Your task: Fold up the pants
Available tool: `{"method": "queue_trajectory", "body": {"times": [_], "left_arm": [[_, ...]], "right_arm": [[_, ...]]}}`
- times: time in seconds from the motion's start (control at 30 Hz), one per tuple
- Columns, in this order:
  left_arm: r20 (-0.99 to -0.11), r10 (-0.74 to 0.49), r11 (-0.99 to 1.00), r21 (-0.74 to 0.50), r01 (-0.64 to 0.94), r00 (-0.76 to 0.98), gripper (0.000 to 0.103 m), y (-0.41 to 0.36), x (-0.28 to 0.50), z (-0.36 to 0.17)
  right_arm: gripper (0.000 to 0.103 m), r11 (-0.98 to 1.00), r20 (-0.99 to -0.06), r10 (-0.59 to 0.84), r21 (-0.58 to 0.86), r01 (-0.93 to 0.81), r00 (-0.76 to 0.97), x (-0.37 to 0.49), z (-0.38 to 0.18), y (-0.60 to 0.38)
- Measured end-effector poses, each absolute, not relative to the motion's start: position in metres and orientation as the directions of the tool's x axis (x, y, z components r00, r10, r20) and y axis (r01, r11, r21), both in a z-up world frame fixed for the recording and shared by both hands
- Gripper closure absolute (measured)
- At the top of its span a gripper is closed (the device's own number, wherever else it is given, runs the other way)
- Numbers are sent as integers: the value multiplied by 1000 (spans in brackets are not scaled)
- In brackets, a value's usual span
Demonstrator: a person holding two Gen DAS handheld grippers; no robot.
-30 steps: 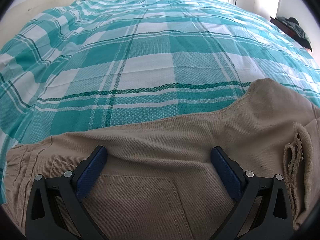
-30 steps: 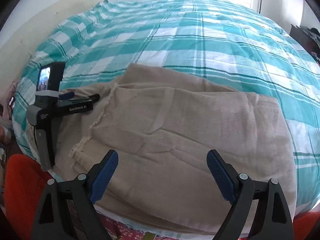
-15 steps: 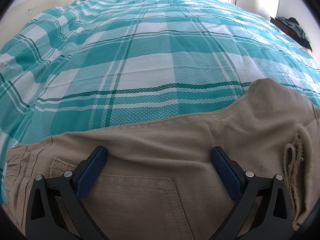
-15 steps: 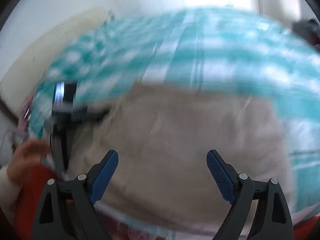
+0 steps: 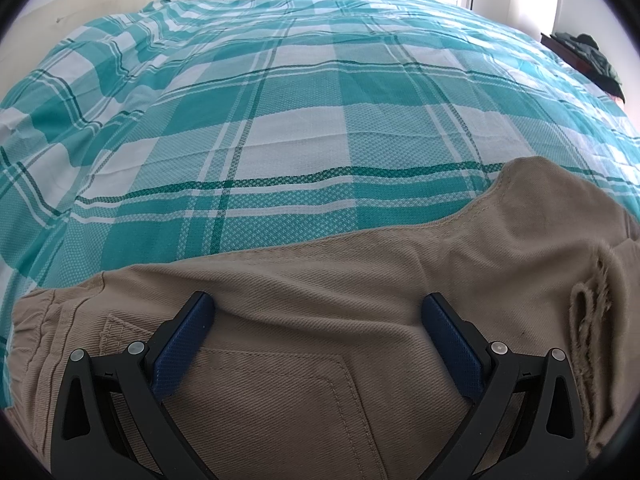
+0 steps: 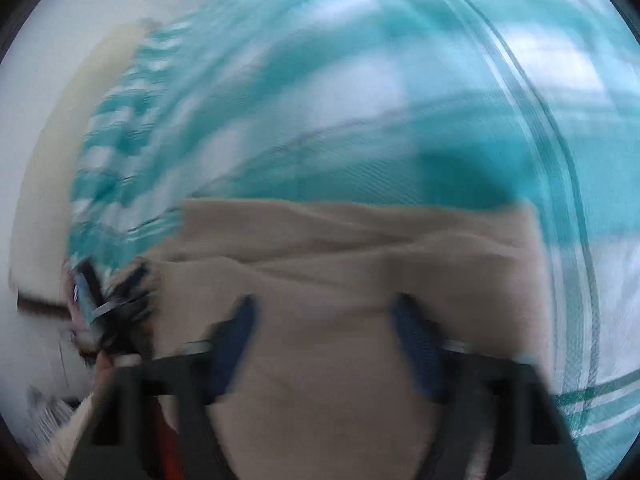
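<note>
Left wrist: pants point(image 5: 360, 280) show no readable label.

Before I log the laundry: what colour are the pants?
Beige, or light khaki: the pants show best in the left wrist view, lying on the teal-and-white plaid bedspread.

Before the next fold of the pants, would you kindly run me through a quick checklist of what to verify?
1. Pants lie on the bedspread: ok.
2. Left gripper open over the waist end, beside the back pocket: ok.
3. Right gripper has just been closing, fabric between its jaws; firm pinch: cannot tell, picture blurred.
4. Frayed hem lying flat: not ok, it is bunched.
5. Bedspread beyond the pants free for the fold: ok.
</note>
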State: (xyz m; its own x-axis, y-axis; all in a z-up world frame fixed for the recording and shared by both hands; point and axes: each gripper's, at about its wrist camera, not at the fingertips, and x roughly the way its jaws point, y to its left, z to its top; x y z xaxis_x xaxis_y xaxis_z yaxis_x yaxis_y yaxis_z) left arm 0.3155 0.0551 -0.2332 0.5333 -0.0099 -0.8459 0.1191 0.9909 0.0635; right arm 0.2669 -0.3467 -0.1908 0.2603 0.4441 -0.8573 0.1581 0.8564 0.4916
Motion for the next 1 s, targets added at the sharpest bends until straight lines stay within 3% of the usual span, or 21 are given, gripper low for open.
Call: {"method": "queue_trajectory", "body": {"times": [0.07, 0.2, 0.27, 0.37, 0.47, 0.57, 0.67, 0.73, 0.8, 1.0], "left_arm": [[-846, -9, 991, 65, 119, 534, 0, 56, 315, -233], [-855, -5, 990, 68, 123, 519, 0, 55, 319, -232], [-875, -25, 991, 44, 130, 484, 1, 59, 322, -224], [-872, -68, 997, -41, 66, 484, 12, 72, 311, -195], [-832, -261, 964, -255, 80, 490, 13, 78, 282, -160], [-769, -510, 860, -465, 210, 386, 14, 61, 246, -143], [-762, -555, 830, -479, 286, 335, 26, 42, 221, -140], [-770, -559, 823, -468, 322, 308, 43, 31, 211, -143], [-793, -535, 831, -431, 352, 291, 53, 22, 205, -146], [-825, -504, 838, -395, 376, 255, 57, 5, 198, -155]], "right_arm": [[50, 852, -827, 451, 511, 113, 336, 247, -171, -342], [28, 864, -791, 479, 501, -47, 382, 182, -149, -306], [28, 891, -829, 441, 449, -62, 344, 155, -166, -289], [28, 932, -838, 357, 348, -102, 413, 123, -167, -275], [28, 936, -836, 349, 330, -120, 424, 119, -163, -274], [28, 914, -803, 389, 397, -81, 451, 112, -167, -288], [28, 901, -784, 412, 426, -82, 463, 108, -161, -294], [28, 888, -758, 439, 446, -108, 483, 101, -146, -298], [28, 893, -726, 431, 427, -139, 535, 91, -126, -304], [28, 920, -725, 377, 365, -143, 576, 58, -115, -317]]}}
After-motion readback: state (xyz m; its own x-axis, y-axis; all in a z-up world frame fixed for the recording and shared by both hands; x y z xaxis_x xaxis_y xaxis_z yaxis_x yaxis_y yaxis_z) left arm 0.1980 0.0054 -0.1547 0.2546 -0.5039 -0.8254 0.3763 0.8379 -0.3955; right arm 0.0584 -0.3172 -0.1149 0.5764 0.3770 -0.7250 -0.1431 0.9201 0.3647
